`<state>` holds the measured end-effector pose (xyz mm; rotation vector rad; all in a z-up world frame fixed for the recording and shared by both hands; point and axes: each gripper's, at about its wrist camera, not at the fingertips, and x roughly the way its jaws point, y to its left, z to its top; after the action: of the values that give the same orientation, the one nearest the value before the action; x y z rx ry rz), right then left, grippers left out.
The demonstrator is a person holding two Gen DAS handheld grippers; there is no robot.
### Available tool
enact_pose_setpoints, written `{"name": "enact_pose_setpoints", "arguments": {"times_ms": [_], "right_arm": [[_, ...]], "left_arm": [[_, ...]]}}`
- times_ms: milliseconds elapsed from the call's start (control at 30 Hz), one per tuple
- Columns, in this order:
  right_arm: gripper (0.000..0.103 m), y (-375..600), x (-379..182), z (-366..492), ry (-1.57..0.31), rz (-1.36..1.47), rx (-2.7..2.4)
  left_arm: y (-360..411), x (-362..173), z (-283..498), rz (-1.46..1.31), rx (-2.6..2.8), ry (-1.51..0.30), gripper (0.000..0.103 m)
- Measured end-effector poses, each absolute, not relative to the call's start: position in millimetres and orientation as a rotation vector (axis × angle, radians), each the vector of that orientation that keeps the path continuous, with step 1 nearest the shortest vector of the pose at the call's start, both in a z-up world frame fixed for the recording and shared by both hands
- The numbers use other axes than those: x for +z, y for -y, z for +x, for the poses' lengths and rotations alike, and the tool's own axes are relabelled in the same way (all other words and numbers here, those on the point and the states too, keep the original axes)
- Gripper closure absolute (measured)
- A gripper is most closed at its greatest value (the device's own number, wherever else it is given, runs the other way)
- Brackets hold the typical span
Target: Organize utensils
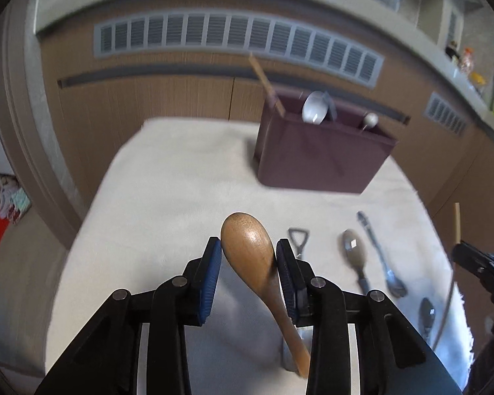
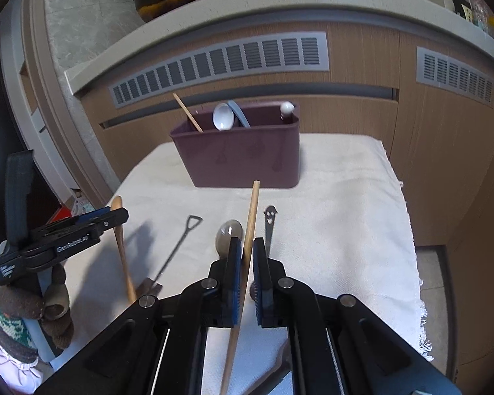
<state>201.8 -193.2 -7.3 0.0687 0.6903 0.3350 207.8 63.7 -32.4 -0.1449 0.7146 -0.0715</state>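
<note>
1. Left wrist view: your left gripper (image 1: 248,256) clamps the wooden spoon (image 1: 251,250); carry it over the far holder (image 1: 319,154), bowl up.
2. Right gripper (image 2: 247,256) pinches a chopstick (image 2: 251,227); lower it beside the holder's left stick.

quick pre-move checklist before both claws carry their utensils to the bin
1. Left claw shut on wooden spoon: ok, bowl sits between the pads.
2. Right claw shut on chopstick: ok, though it sits slanted.
3. Both utensils lifted off the cloth: cannot tell.
4. Maroon bin upright, top open: ok.
5. Free space inside the bin: cannot tell; a white spoon and a stick already stand there.
6. Claws apart from each other: ok.
</note>
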Motion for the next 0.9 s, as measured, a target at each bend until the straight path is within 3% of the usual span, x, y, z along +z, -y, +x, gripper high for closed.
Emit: {"name": "enact_pose_setpoints", "arguments": {"times_ms": [267,733,900], "right_arm": [[0.097,192,32,180,-0.575,0.044,0.324],[0.097,190,76,178,-0.492,-0.007,0.312],[0.097,189,124,191,-0.407,-0.054,0.293]], "left_arm": [[-43,24,179,-0.071,-0.117,-0.513,0.073],[-26,70,163,-0.039,-0.179,-0.446,0.074],[-17,110,170,0.015,-0.206,-0.376,0.074]]}}
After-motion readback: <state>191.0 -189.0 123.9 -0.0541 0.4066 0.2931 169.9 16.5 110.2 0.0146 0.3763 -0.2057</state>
